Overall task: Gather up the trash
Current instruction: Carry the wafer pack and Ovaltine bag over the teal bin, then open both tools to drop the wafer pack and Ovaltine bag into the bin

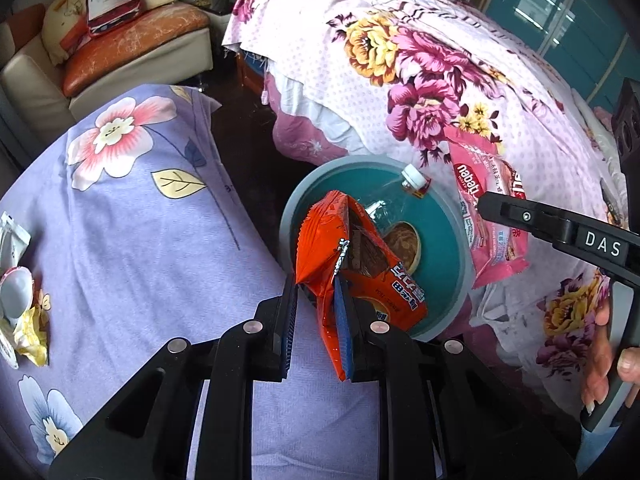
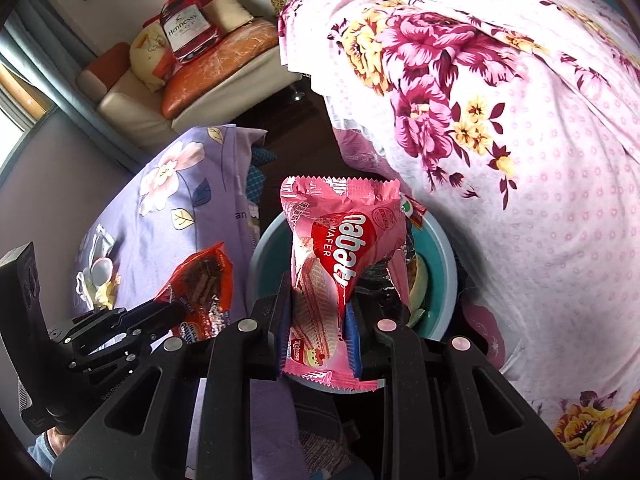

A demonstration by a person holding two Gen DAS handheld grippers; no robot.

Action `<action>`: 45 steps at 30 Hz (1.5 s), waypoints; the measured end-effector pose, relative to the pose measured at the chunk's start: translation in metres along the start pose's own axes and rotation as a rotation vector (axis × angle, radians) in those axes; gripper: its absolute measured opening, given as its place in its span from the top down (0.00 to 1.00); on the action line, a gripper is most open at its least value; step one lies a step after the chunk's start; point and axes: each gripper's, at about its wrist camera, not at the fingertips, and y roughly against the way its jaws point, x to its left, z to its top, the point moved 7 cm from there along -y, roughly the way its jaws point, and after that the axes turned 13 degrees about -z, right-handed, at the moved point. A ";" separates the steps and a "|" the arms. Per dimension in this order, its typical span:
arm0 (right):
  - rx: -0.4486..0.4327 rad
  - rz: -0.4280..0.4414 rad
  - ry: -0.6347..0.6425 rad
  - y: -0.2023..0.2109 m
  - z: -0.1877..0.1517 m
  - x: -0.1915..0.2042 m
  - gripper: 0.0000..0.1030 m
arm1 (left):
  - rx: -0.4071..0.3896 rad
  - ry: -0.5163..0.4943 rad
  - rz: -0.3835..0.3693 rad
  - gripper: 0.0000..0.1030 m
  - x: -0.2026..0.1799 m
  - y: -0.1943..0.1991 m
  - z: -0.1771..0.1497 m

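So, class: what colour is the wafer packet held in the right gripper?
Pink, with a red heart-shaped panel: the wafer packet in the right gripper, clearest in the right wrist view.

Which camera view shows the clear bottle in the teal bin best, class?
The left wrist view. There the bottle lies in the bin with its white cap and clear body in sight, only partly behind the orange wrapper. In the right wrist view the pink wafer pack covers nearly all of it.

Left gripper (image 1: 316, 286) points steeply downward, jaws nearly closed and clamped on an orange wrapper (image 1: 352, 256). Right gripper (image 2: 318, 300) points likewise, jaws clamped on a pink wrapper (image 2: 340, 248). A hand (image 1: 608, 344) grips the right handle.
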 end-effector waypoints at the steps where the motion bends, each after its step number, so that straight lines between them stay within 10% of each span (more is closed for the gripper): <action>1: 0.002 -0.003 -0.002 -0.001 0.001 -0.002 0.78 | 0.006 -0.002 -0.005 0.81 -0.002 -0.004 0.002; 7: 0.017 -0.021 -0.017 -0.011 0.005 -0.011 0.77 | 0.041 -0.020 -0.032 0.79 -0.012 -0.031 0.008; 17: 0.031 -0.038 -0.028 -0.020 0.010 -0.015 0.75 | 0.010 -0.056 0.023 0.15 -0.010 -0.032 0.010; 25: 0.044 -0.052 -0.019 -0.025 0.009 -0.009 0.71 | -0.012 -0.036 0.025 0.11 0.003 -0.012 0.003; 30: 0.039 -0.078 -0.010 -0.023 0.007 -0.004 0.29 | -0.035 0.005 0.015 0.10 0.015 0.003 -0.004; 45: 0.130 -0.126 0.018 -0.026 -0.014 0.012 0.18 | -0.047 0.157 -0.002 0.10 0.059 0.028 -0.034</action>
